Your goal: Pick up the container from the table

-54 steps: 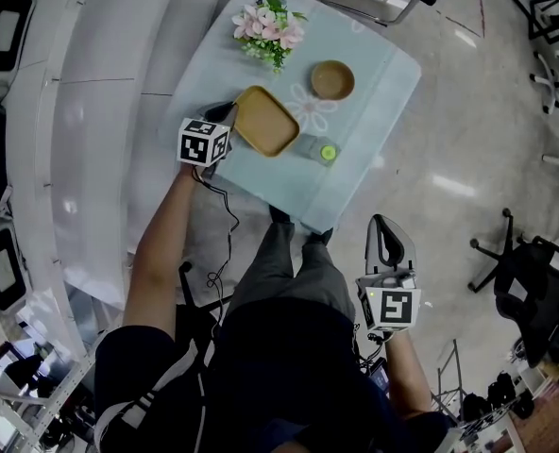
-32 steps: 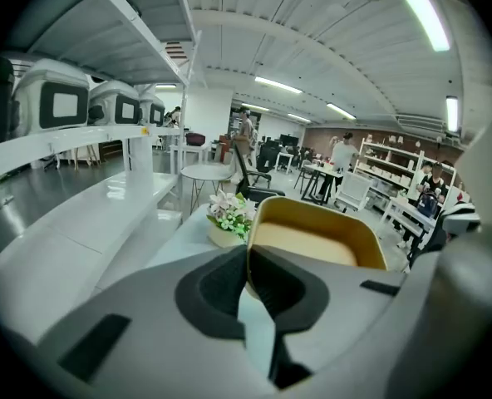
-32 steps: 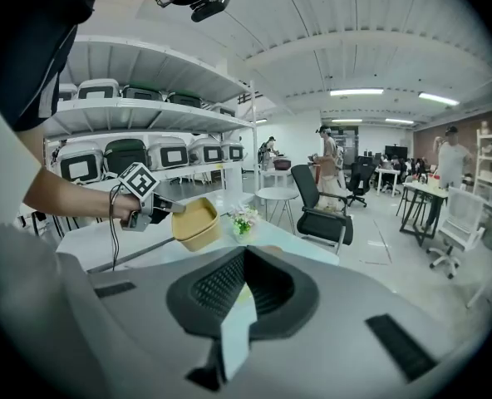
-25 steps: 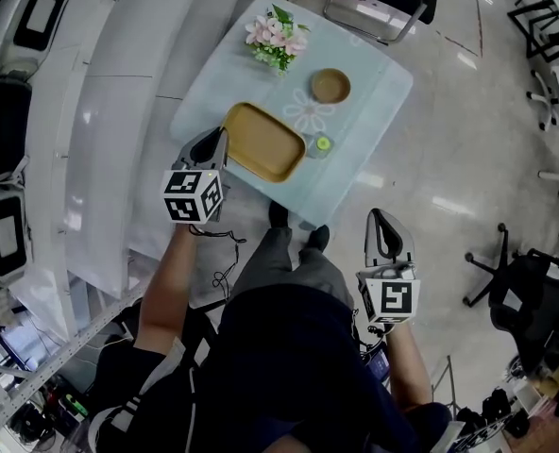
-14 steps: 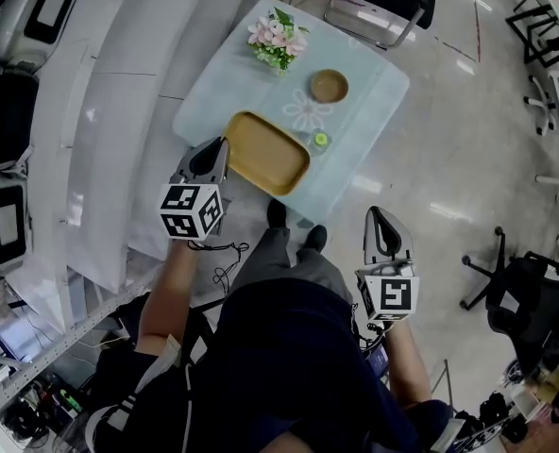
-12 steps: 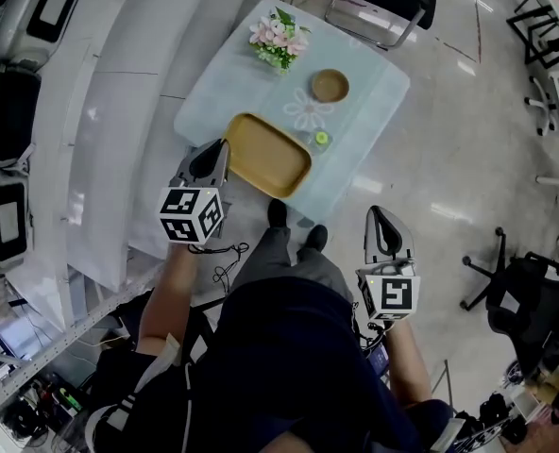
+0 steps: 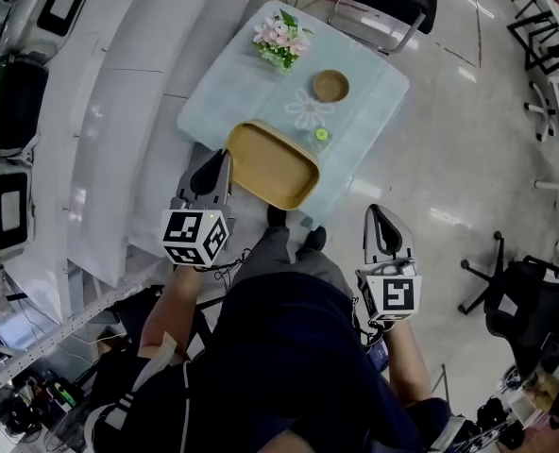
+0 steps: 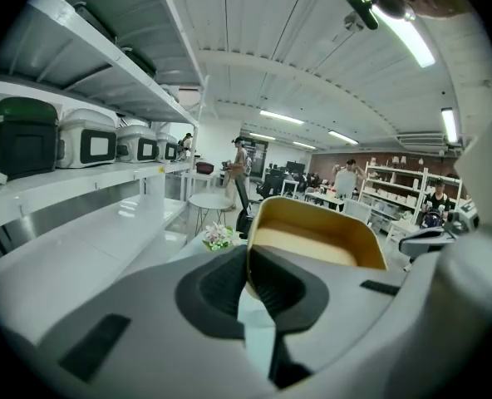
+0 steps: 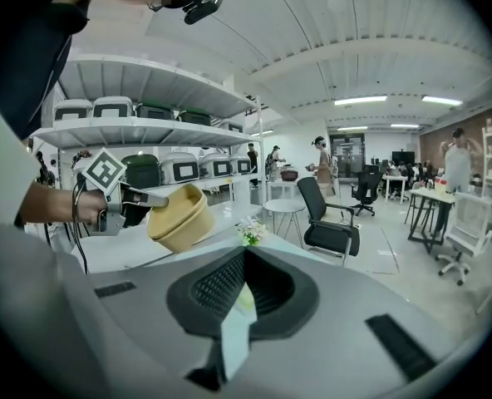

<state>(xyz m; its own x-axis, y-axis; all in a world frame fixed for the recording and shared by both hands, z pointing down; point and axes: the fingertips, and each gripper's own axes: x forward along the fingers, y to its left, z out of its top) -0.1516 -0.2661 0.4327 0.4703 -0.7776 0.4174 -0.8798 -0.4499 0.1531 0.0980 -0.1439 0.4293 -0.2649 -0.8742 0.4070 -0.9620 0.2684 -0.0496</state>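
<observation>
Left gripper view shows the left hand-held gripper [image 8: 248,283] pinching the rim of the tan container [image 8: 312,243], raised above the counter [image 7: 242,92]; the right hand-held gripper [image 9: 241,302] is pressed together, empty.

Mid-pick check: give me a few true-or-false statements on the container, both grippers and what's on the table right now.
1. The left gripper is clamped on the rim of the yellow container. True.
2. The container rests flat on the table. False: it hangs tilted in the air, clear of the tabletop, as the right gripper view shows.
3. The right gripper holds the small round bowl. False: its jaws are together on nothing, away from the table, and the bowl sits on the table.
4. The flowers sit on the table. True.
</observation>
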